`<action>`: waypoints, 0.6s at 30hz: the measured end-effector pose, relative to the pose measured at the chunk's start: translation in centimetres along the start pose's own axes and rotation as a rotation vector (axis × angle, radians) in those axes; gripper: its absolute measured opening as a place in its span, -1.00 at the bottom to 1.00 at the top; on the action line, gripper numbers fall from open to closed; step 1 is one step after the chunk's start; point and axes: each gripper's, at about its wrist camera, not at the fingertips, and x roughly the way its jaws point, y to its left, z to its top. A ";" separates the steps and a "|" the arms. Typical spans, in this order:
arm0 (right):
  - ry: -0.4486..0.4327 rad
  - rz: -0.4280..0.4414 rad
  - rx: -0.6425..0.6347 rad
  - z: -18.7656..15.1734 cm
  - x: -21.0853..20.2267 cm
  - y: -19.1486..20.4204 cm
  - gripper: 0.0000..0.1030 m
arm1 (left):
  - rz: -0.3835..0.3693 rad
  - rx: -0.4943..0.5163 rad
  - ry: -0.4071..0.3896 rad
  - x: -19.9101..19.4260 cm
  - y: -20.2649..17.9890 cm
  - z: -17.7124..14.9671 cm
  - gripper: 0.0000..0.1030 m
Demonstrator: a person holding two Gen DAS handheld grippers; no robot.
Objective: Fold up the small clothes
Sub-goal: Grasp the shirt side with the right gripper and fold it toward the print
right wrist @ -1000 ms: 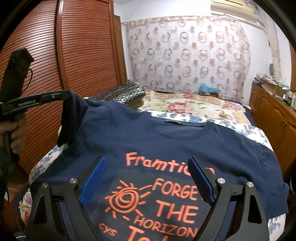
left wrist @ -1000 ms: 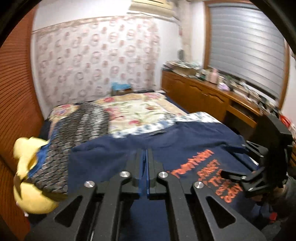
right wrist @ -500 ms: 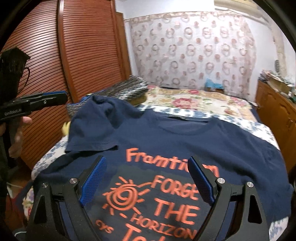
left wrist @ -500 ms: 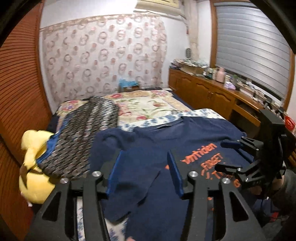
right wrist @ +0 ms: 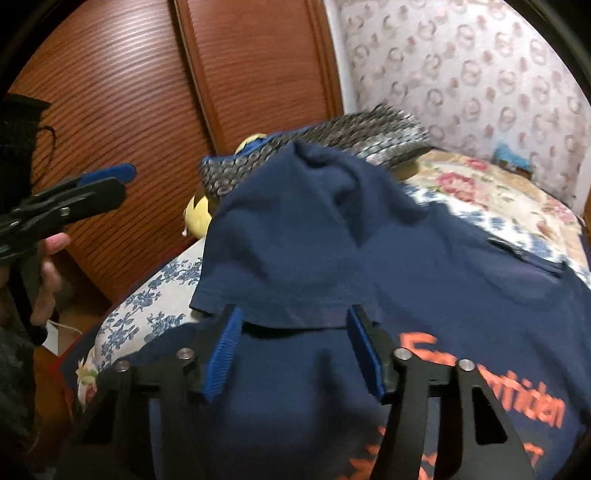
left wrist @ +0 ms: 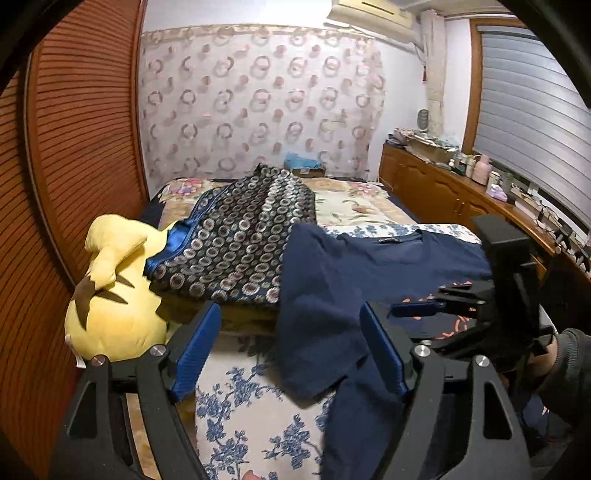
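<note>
A bedroom in someone's home is showing itself here. A bed [left wrist: 258, 424] with a blue flowered sheet is filling the middle, with a yellow plush toy [left wrist: 114, 295] lying at its edge. A slatted wooden wardrobe [left wrist: 85, 147] is standing along one side. A ring-patterned curtain [left wrist: 258, 110] is hanging at the far wall, an air conditioner [left wrist: 369, 14] is sitting above it, and a cluttered wooden sideboard [left wrist: 443, 188] is running under a shuttered window [left wrist: 532, 110].

Dim warm indoor light, soft shadows; fisheye bend + dark corners; right wrist view motion-blurred, left sharper
</note>
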 end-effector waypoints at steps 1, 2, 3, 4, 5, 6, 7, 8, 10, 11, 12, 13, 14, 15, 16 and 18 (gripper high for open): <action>0.015 0.011 -0.003 0.3 1.0 0.3 0.05 | 0.001 -0.004 0.004 0.1 0.2 -0.3 0.52; 0.028 0.016 -0.005 0.7 1.8 -0.1 0.03 | 0.002 -0.007 0.008 0.2 0.3 -0.5 0.52; 0.044 0.020 -0.009 1.0 2.7 0.1 -0.05 | 0.003 -0.010 0.012 0.3 0.4 -0.8 0.52; 0.063 0.013 -0.012 1.2 3.7 0.2 -0.12 | 0.003 -0.012 0.015 0.4 0.4 -0.9 0.52; 0.076 0.001 -0.014 1.3 4.0 0.1 -0.25 | 0.002 -0.015 0.017 0.5 0.5 -1.0 0.52; 0.081 -0.001 -0.017 1.2 4.4 -0.1 -0.46 | 0.000 -0.019 0.019 0.5 0.6 -1.2 0.52; 0.081 0.007 -0.021 1.0 4.7 -0.2 -0.59 | -0.002 -0.024 0.021 0.6 0.7 -1.4 0.52; 0.078 0.004 -0.026 1.2 4.7 -0.2 -0.75 | -0.003 -0.028 0.022 0.6 0.7 -1.6 0.52; 0.056 0.020 -0.035 1.6 4.3 0.0 -0.88 | -0.007 -0.034 0.026 0.7 0.9 -1.7 0.52; 0.037 0.031 -0.040 1.8 3.9 0.0 -0.90 | -0.007 -0.037 0.030 0.9 0.9 -1.8 0.52; 0.025 0.037 -0.041 1.9 3.3 -0.1 -0.90 | -0.008 -0.040 0.034 1.0 1.0 -2.0 0.52; 0.012 0.043 -0.042 2.1 2.8 -0.2 -0.91 | -0.008 -0.044 0.036 1.1 1.0 -2.0 0.52; -0.001 0.049 -0.043 2.2 1.9 -0.4 -0.91 | -0.009 -0.047 0.037 1.1 1.0 -2.0 0.52; -0.017 0.055 -0.041 2.5 1.4 -0.4 -0.91 | -0.011 -0.051 0.038 1.2 1.0 -2.1 0.52; -0.031 0.056 -0.036 2.6 0.9 -0.5 -0.91 | -0.013 -0.056 0.039 1.3 1.0 -2.2 0.52; -0.065 0.065 -0.021 3.0 -0.3 -0.9 -0.91 | -0.016 -0.060 0.043 1.4 1.0 -2.3 0.52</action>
